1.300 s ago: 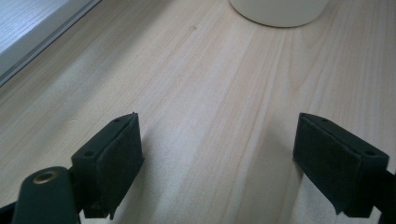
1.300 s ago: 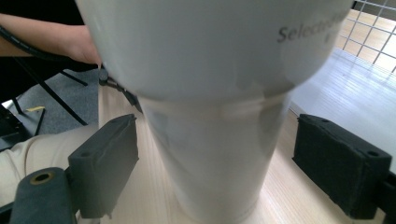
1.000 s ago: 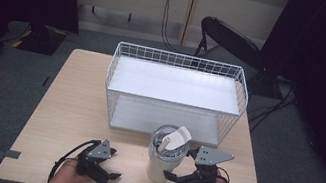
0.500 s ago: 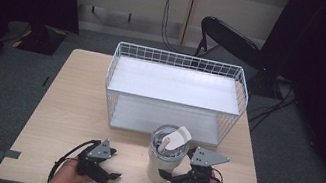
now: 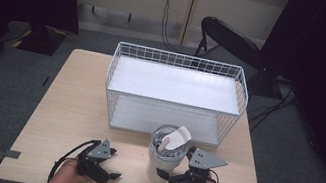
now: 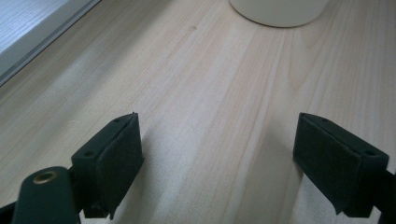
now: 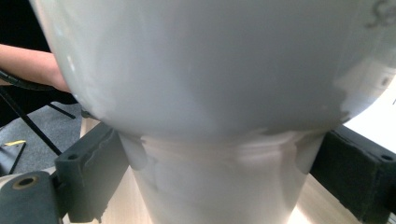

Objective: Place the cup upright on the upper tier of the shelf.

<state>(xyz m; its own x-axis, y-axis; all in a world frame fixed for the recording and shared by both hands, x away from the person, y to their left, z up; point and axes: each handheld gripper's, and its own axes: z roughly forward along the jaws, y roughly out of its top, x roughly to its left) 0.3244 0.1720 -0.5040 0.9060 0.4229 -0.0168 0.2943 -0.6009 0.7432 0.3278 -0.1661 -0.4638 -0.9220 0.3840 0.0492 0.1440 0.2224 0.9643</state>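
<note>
Right gripper view: the upright white plastic tumbler [image 7: 205, 116] on the pale wooden surface [image 5: 72, 106] is straddled at its narrow base by the right gripper [image 5: 167, 177], jaws spread, not yet clamped; the left gripper [image 5: 108, 176] is held released, farther off.

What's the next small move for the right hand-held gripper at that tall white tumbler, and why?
Probably close the right hand-held gripper on the tall white tumbler. Its two black jaws already stand on either side of the tumbler's narrow lower body, and whether they press it yet is unclear. The left hand-held gripper waits open over the bare wooden table.
</note>
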